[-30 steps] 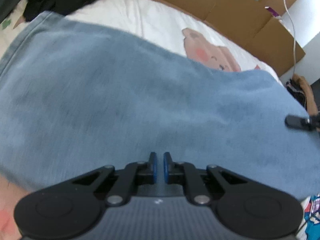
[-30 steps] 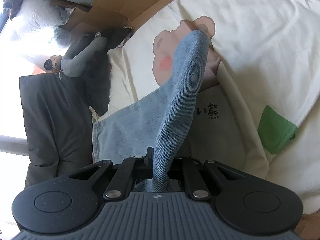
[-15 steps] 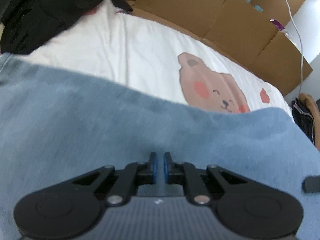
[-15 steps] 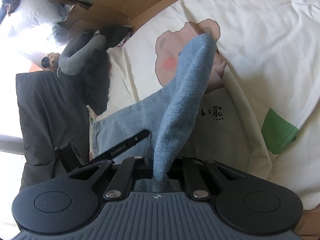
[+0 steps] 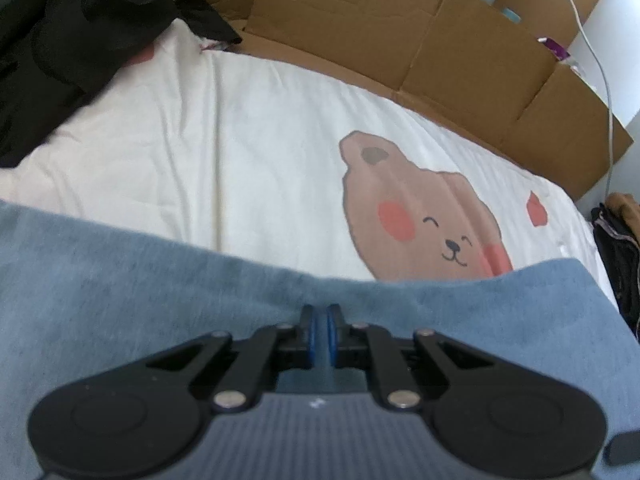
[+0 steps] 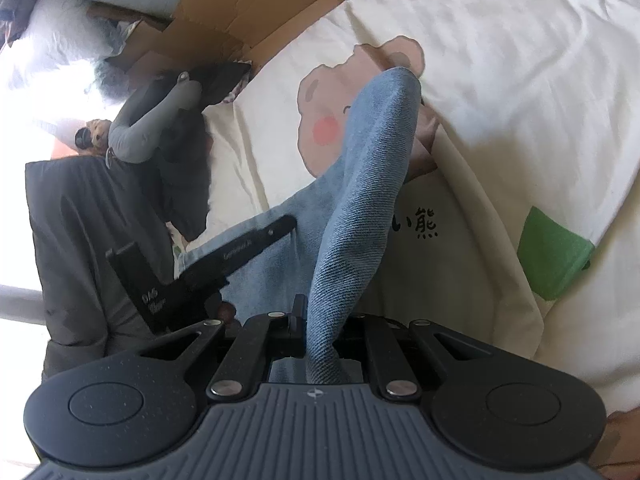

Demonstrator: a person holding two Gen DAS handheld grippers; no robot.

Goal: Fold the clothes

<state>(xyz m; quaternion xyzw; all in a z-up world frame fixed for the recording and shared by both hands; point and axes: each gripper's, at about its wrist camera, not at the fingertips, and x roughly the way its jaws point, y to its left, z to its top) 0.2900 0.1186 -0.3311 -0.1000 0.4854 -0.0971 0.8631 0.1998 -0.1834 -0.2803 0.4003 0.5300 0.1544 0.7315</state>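
A light blue denim garment (image 5: 160, 300) lies on the bed and fills the lower half of the left wrist view. Its far edge runs just past my left gripper (image 5: 320, 320), whose blue pads are pressed together on the cloth. In the right wrist view my right gripper (image 6: 320, 320) is shut on a bunched strip of the same denim (image 6: 360, 184). The strip rises from the jaws toward the bear print. The left gripper's black finger (image 6: 256, 240) reaches in from the left over the flat part of the denim.
The white bedsheet (image 5: 200, 140) has a brown bear print (image 5: 420, 216). Flattened cardboard (image 5: 400, 32) lines the far side. Dark clothes (image 5: 60, 60) are heaped at the left, more clothes (image 5: 620, 248) at the right. A white cable (image 5: 600, 60) hangs down. A dark jacket (image 6: 80, 240) lies beside the bed.
In the left wrist view the denim's far edge has slid down toward the fingers, baring more sheet and the whole bear. The left gripper has entered the right wrist view from the left.
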